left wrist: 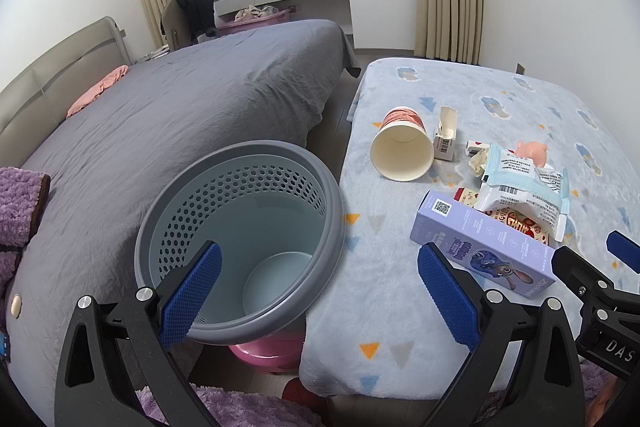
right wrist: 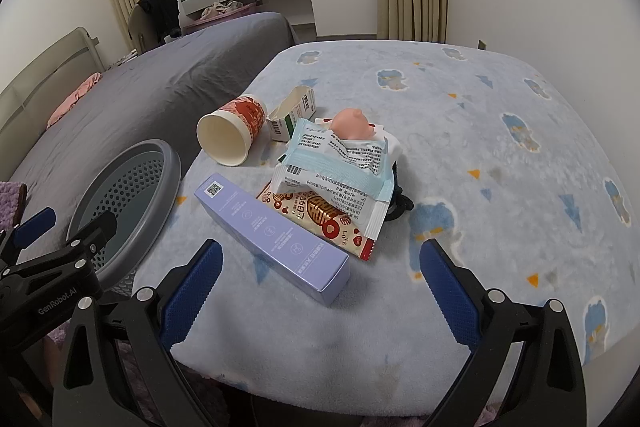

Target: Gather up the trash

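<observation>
My right gripper (right wrist: 320, 291) hangs wide open and empty just short of the purple box (right wrist: 272, 233), and my left gripper (left wrist: 320, 291) is equally spread with nothing in it, over the near rim of the grey basket (left wrist: 336, 203). The box lies slantwise against the red wrapper (right wrist: 332, 223), so a careless pinch could drag that wrapper along or knock the box off the surface's (right wrist: 480, 155) edge beside the basket. Beyond the box, the blue-and-white packet (right wrist: 340, 167) and pink toy (right wrist: 352, 123) are stacked loosely and could slide, while the tipped paper cup (right wrist: 232, 135) could roll.
</observation>
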Demonstrator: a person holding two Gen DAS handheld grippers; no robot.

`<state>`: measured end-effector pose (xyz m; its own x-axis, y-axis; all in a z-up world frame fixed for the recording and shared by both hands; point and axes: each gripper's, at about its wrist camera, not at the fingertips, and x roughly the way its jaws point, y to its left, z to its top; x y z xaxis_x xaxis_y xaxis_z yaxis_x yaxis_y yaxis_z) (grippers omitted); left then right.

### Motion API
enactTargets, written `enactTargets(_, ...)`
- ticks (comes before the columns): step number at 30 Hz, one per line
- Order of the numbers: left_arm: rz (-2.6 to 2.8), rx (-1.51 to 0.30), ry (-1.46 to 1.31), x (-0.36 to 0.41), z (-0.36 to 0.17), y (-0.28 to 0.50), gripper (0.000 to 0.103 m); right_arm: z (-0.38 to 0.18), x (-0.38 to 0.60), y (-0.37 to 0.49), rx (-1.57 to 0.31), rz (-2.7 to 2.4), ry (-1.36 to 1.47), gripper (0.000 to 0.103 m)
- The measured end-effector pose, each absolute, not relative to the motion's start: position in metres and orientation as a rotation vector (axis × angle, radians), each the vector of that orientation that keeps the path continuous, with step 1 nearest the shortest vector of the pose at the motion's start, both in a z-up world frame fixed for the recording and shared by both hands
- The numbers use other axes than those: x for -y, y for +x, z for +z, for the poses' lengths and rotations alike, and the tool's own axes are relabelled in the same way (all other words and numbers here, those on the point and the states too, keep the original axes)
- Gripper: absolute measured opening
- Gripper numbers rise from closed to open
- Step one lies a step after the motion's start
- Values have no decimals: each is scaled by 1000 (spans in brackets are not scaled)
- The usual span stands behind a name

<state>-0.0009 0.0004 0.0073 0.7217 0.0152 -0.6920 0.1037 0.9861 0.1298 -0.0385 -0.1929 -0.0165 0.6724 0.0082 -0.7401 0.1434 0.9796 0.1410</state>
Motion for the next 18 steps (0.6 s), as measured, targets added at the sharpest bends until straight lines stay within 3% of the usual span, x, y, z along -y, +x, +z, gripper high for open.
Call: enactTargets(18,-48,-762,167,-2,6,0,97,-16,193,-39,-830,-77,193,94)
